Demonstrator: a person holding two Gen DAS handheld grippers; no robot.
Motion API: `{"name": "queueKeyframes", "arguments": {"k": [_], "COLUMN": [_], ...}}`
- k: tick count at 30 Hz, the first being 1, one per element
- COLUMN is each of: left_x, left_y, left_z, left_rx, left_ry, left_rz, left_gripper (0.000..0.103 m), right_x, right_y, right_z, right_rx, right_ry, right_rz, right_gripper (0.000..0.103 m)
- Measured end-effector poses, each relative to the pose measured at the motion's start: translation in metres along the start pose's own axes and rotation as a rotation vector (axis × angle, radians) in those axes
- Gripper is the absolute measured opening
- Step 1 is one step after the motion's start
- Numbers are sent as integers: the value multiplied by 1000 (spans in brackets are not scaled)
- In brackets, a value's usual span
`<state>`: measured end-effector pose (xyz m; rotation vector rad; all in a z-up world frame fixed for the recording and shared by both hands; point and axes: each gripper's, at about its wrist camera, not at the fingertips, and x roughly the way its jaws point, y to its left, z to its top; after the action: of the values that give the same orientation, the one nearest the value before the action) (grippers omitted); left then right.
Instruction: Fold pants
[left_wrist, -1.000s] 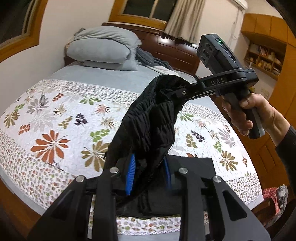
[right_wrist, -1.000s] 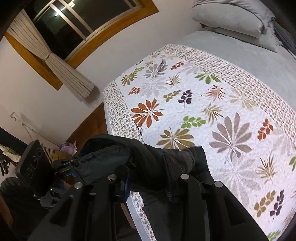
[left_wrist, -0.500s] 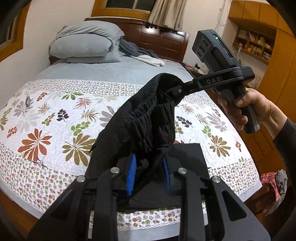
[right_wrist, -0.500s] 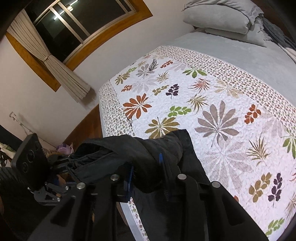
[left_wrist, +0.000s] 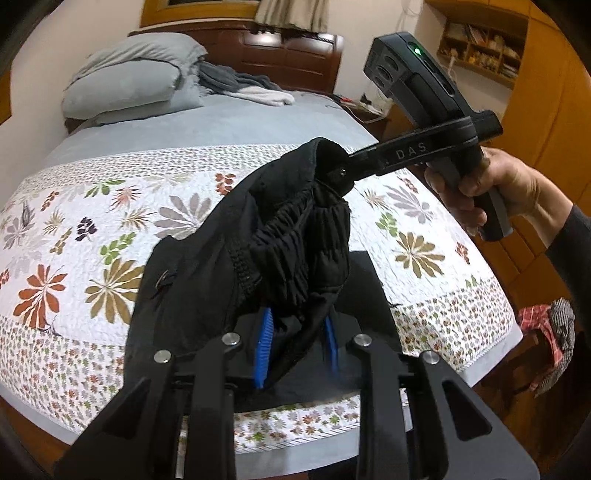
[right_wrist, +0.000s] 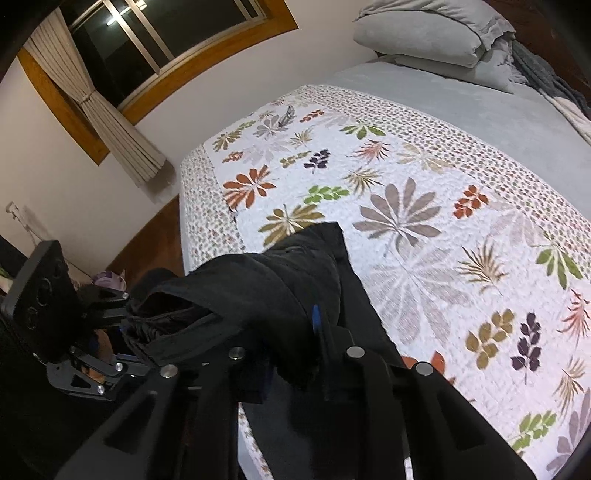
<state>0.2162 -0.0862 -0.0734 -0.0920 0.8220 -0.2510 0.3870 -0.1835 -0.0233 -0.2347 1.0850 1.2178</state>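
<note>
Black pants (left_wrist: 280, 243) with an elastic waistband hang between both grippers above the near edge of the bed; they also show in the right wrist view (right_wrist: 258, 295). My left gripper (left_wrist: 297, 343) is shut on one part of the waistband, blue pads pressing the cloth. My right gripper (right_wrist: 291, 343) is shut on the other part; it also shows in the left wrist view (left_wrist: 332, 173), held higher at the upper right. A leg lies flat on the quilt (left_wrist: 369, 295).
The bed carries a white floral quilt (left_wrist: 92, 258) over a grey sheet (left_wrist: 221, 125). Grey pillows (left_wrist: 125, 85) and loose clothes (left_wrist: 243, 85) lie at the headboard. Wooden cabinets (left_wrist: 554, 92) stand right. A window with curtain (right_wrist: 110, 92) is left.
Both grippers have moved forward over the bed with the pants. More of the pants now rests on the quilt, and the grippers stand a little further apart.
</note>
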Motion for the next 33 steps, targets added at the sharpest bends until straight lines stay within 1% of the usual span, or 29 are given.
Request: {"name": "queueKeyframes", "arguments": {"k": [8, 13, 23, 33], "left_x": [24, 40, 76, 108], "left_y": [-33, -48, -72, -88], "left_z": [-4, -7, -19, -37], "left_rx": [66, 101, 136, 165], "left_ry": [50, 88, 165, 236], "left_rz": [-25, -38, -62, -66], "left_gripper": [22, 22, 22, 21], "right_x": [-11, -14, -14, -5], "right_y": [-21, -31, -55, -77], "right_z": [-32, -50, -84, -115], "right_rx": [-2, -8, -11, -19], "right_ry": [-11, -3, 0, 1], "right_rz": [-28, -58, -98, -101], "right_gripper": [18, 18, 17, 16]}}
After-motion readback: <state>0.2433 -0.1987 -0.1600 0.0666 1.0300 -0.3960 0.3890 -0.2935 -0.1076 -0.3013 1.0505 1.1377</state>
